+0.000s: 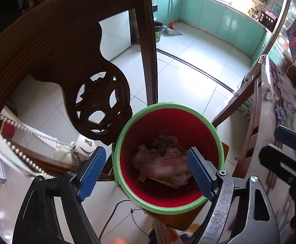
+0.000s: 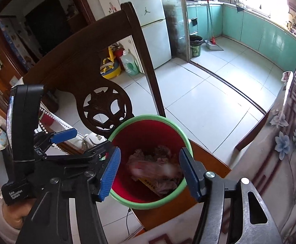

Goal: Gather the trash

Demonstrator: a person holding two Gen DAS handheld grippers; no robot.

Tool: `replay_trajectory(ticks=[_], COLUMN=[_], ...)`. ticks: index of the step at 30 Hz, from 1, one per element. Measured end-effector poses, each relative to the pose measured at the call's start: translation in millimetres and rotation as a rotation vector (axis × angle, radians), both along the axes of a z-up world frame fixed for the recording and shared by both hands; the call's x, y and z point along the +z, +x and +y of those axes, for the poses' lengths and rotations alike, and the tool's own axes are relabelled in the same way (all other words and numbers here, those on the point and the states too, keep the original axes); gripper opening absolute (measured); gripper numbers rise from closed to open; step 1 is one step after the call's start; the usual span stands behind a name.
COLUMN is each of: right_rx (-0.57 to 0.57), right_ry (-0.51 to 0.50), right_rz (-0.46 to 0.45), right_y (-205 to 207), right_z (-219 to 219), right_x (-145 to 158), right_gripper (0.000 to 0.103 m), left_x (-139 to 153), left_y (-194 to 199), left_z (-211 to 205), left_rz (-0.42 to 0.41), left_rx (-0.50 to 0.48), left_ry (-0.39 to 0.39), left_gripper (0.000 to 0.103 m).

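A red trash bin with a green rim (image 1: 127, 126) (image 2: 180, 132) stands on a wooden chair seat. Crumpled tissues and wrappers (image 1: 164, 162) (image 2: 158, 168) lie inside it; a piece at the middle looks blurred. My left gripper (image 1: 148, 174) is open and empty, hovering above the bin's mouth. My right gripper (image 2: 150, 172) is open and empty, also above the bin. In the right wrist view the left gripper (image 2: 64, 136) shows at the left. In the left wrist view the right gripper's fingers (image 1: 290, 140) show at the right edge.
The carved dark chair back (image 1: 99, 109) (image 2: 105, 109) rises just behind the bin. A table with a floral cloth (image 2: 286, 142) (image 1: 278, 105) is at the right. A white bag with a pearl strap (image 1: 70, 152) lies to the left. The tiled floor (image 2: 198, 93) leads to a kitchen.
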State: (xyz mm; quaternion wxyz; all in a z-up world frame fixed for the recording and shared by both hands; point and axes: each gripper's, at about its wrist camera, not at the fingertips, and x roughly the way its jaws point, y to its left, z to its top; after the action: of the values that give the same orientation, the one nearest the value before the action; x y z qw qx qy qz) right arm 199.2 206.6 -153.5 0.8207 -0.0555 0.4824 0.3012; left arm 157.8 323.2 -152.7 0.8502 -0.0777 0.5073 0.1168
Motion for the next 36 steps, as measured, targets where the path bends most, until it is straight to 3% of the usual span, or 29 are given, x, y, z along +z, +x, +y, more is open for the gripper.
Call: replay_trajectory(ticks=[2, 4, 10, 16, 22, 26, 29, 32, 36], right_rx=[-0.013, -0.034, -0.139, -0.227, -0.311, -0.365, -0.379, -0.395, -0.437], right_ry=[0.002, -0.008, 0.026, 0.05, 0.013, 0.034, 0.043, 0.052, 0.025], right_rz=[-0.018, -0.051, -0.195, -0.333, -0.44, -0.48, -0.481, -0.474, -0.483], right_y=[-9.4, -22.8, -75.6, -144.9, -194.2, -218.5, -232.2, -242.2, -253.3], right_z=[-12.1, -29.1, -100.4, -181.3, -240.4, -271.9, -289.2, -299.9, -307.8], right_x=[10.9, 26.0, 81.1, 126.4, 150.7, 161.6, 165.3, 165.1, 162.9], right_gripper=[0.06, 0.064, 0.078, 0.083, 0.084, 0.084, 0.087, 0.088, 0.088], left_x=[10.5, 23.1, 77.5, 123.9, 145.6, 152.6, 154.5, 150.8, 148.0], left_y=[-9.3, -20.3, -72.2, -113.7, -134.3, -142.7, -151.9, -160.6, -178.9], left_z=[-5.4, -13.9, -66.1, -137.6, -189.3, -215.1, -234.0, -243.9, -249.0], left_rz=[-0.038, -0.085, -0.309, -0.449, -0.485, -0.489, -0.496, -0.486, -0.551], left_rx=[0.003, 0.003, -0.013, -0.074, -0.125, -0.087, -0.112, -0.16, -0.166], left_ry=[0.0, -0.012, -0.06, -0.068, -0.083, 0.018, 0.088, 0.051, -0.01], left_gripper=[0.086, 0.103, 0.103, 0.103, 0.103, 0.103, 0.103, 0.103, 0.103])
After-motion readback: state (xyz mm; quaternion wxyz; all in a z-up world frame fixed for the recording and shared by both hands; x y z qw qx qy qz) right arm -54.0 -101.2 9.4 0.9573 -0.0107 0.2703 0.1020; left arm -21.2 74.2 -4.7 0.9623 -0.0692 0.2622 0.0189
